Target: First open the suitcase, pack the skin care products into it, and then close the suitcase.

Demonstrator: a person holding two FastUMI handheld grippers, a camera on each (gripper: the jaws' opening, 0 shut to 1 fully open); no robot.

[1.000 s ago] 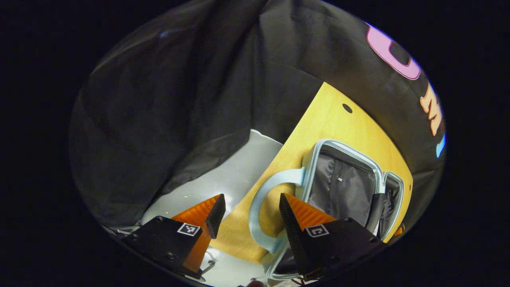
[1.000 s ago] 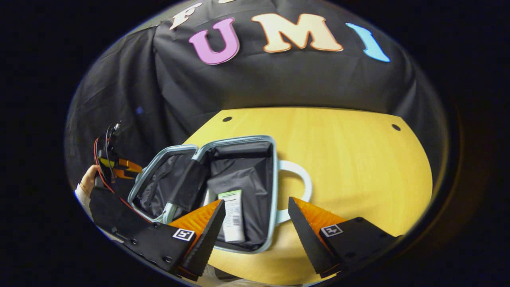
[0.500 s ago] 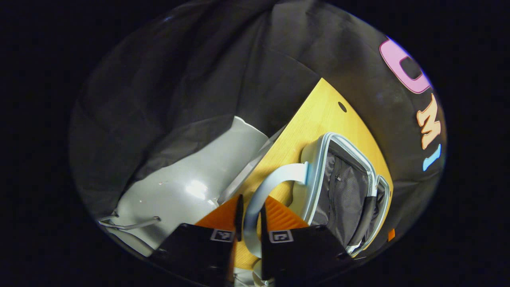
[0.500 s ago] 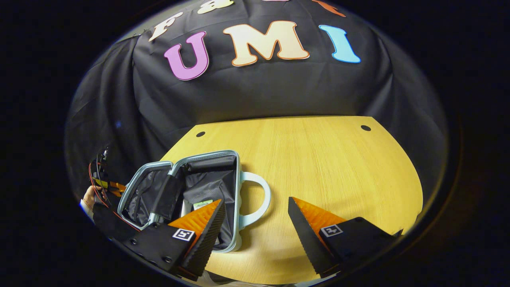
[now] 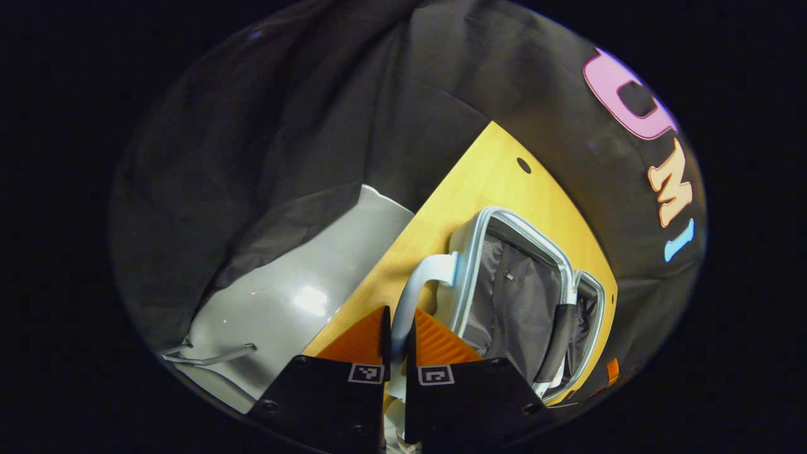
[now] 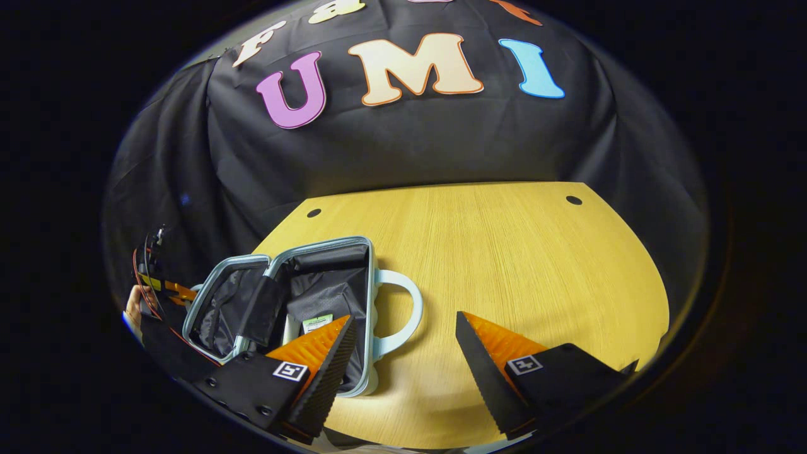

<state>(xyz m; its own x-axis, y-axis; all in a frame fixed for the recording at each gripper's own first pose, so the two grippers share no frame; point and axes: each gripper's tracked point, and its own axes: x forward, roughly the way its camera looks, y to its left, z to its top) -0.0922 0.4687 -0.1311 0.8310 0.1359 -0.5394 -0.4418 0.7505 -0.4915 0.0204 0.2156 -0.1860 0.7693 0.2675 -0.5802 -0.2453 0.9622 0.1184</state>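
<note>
The light blue suitcase (image 5: 470,265) lies open on the yellow table (image 5: 498,176), with its grey lining showing. My left gripper (image 5: 398,318) is shut on the pale blue handle (image 5: 421,282) of the near half, at the table's edge. In the right gripper view the suitcase (image 6: 328,241) sits at the left, and a white skin care tube (image 6: 315,324) lies inside its right half. My right gripper (image 6: 406,323) hangs open above the table, close to that half's handle (image 6: 406,302), with nothing between its fingers. The left gripper (image 6: 157,284) and the hand (image 6: 132,306) holding it appear beyond the suitcase's far left side.
Grey floor (image 5: 290,296) lies beside the table's left edge, with a thin metal bar (image 5: 208,356) on it. Bare tabletop (image 6: 504,252) stretches to the right of the suitcase. Black cloth walls close off the back and sides.
The left gripper went from open to shut on the handle and has drawn it slightly nearer. The right gripper pulled back from over the suitcase's inside and stayed open.
</note>
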